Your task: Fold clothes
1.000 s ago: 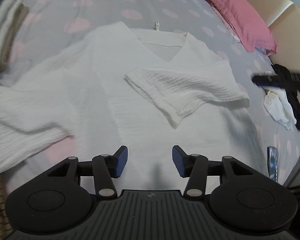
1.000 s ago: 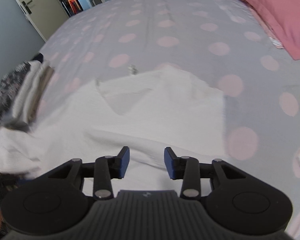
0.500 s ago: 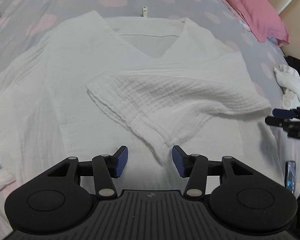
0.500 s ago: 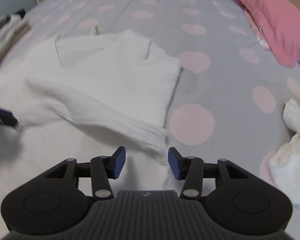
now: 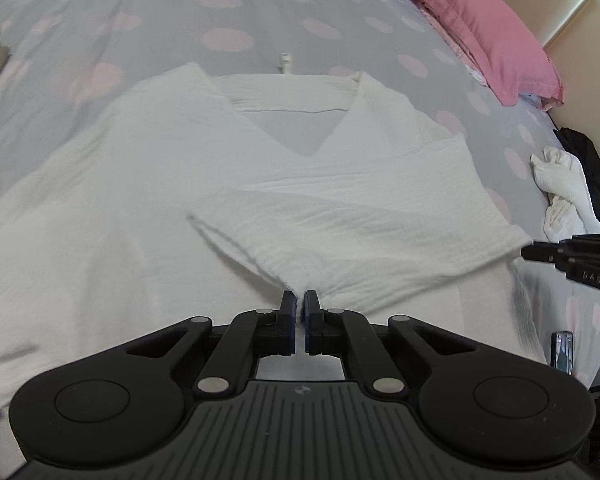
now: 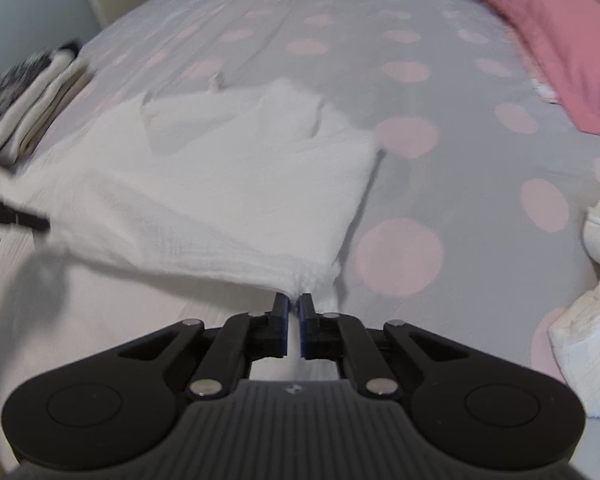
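Note:
A white V-neck shirt (image 5: 140, 200) lies face up on a grey bed sheet with pink dots (image 5: 220, 8). Its right sleeve (image 5: 360, 232) is folded across the chest. My left gripper (image 5: 299, 300) is shut on the cuff corner of that sleeve, with white fabric bunched between the pads. My right gripper (image 6: 294, 302) is shut on the sleeve's fold at the side edge of the shirt (image 6: 220, 168). The right gripper (image 5: 540, 252) also pokes in at the right of the left wrist view. The left gripper (image 6: 36, 222) shows blurred at the left edge of the right wrist view.
A pink pillow (image 5: 480, 20) lies against a cream headboard (image 5: 572, 28) at the far right. Crumpled white cloth (image 5: 560, 188) and a black garment (image 5: 592, 168) lie right of the shirt, with a phone (image 5: 563, 354) nearer. Folded clothes (image 6: 32, 108) are stacked far left.
Both grippers went from open to shut on the folded sleeve. The left one slid toward the cuff, and the right one came down to the sleeve at the shirt's side edge.

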The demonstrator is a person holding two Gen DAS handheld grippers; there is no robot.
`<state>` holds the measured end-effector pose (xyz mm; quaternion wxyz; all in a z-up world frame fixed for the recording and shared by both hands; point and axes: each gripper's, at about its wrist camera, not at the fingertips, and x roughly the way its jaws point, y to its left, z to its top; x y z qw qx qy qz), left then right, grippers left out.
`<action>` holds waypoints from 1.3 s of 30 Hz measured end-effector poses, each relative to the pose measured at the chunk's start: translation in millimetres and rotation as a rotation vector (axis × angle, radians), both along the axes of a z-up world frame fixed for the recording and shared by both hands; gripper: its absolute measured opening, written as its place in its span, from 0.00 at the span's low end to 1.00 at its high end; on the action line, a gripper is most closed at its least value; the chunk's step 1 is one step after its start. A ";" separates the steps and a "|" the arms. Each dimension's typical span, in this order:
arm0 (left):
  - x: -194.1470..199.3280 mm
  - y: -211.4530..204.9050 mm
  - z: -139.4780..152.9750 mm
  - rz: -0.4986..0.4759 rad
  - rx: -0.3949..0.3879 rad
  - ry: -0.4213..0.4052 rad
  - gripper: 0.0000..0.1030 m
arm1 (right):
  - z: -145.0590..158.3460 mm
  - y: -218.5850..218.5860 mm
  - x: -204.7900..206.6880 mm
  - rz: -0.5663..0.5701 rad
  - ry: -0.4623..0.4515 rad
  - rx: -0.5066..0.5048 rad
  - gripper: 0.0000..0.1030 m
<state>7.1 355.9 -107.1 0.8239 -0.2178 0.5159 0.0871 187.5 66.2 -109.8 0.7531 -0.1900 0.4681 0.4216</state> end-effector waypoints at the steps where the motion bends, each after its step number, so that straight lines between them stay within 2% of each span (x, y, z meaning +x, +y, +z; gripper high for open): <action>1: -3.1 2.4 0.6 -0.006 0.004 0.016 0.02 | -3.9 2.5 -2.4 0.016 0.004 -0.028 0.05; 3: -6.8 0.4 -6.5 -0.036 0.041 0.075 0.02 | -15.1 7.0 -6.9 0.036 0.015 -0.085 0.01; 5: -10.0 -2.6 -16.9 -0.056 0.079 0.123 0.02 | -27.6 10.3 -10.5 0.048 0.023 -0.141 0.01; 8: -12.0 -0.2 -28.1 -0.042 0.055 0.121 0.03 | -37.4 9.7 -11.4 0.052 0.062 -0.162 0.01; 10: -12.9 3.4 -28.5 -0.030 0.045 0.113 0.06 | -33.4 7.1 -9.2 0.045 0.087 -0.154 0.06; 12: -13.0 9.1 -24.0 -0.019 0.043 0.100 0.23 | -26.6 2.9 -5.6 0.025 0.097 -0.127 0.07; 15: -12.3 22.5 -8.7 0.010 0.063 0.041 0.42 | -13.9 -1.4 3.0 -0.019 0.095 -0.075 0.12; 16: -10.5 27.1 -3.9 0.023 0.079 0.022 0.43 | -9.6 -1.7 7.5 -0.038 0.090 -0.057 0.12; 21: 9.8 45.7 2.6 0.059 0.143 -0.011 0.43 | 5.9 -7.7 44.6 -0.202 0.077 0.054 0.15; 24: 26.0 50.0 -4.5 0.052 0.176 -0.001 0.43 | 7.3 -10.1 71.3 -0.306 0.107 0.136 0.30; 28: 41.3 48.9 -18.8 0.019 0.175 0.011 0.42 | 0.5 3.8 103.9 -0.378 0.149 0.207 0.31; 31: 49.9 49.4 -28.7 -0.004 0.153 0.007 0.42 | -6.9 23.5 124.5 -0.395 0.171 0.237 0.36; 34: 55.3 49.8 -38.3 -0.024 0.113 0.003 0.34 | -19.0 39.5 141.0 -0.408 0.180 0.239 0.37; 37: 58.9 50.1 -44.4 -0.034 0.139 -0.007 0.27 | -32.5 51.8 153.1 -0.422 0.183 0.230 0.37; 39: 59.9 53.4 -46.6 -0.021 0.136 -0.022 0.18 | -40.4 55.0 158.6 -0.440 0.201 0.237 0.37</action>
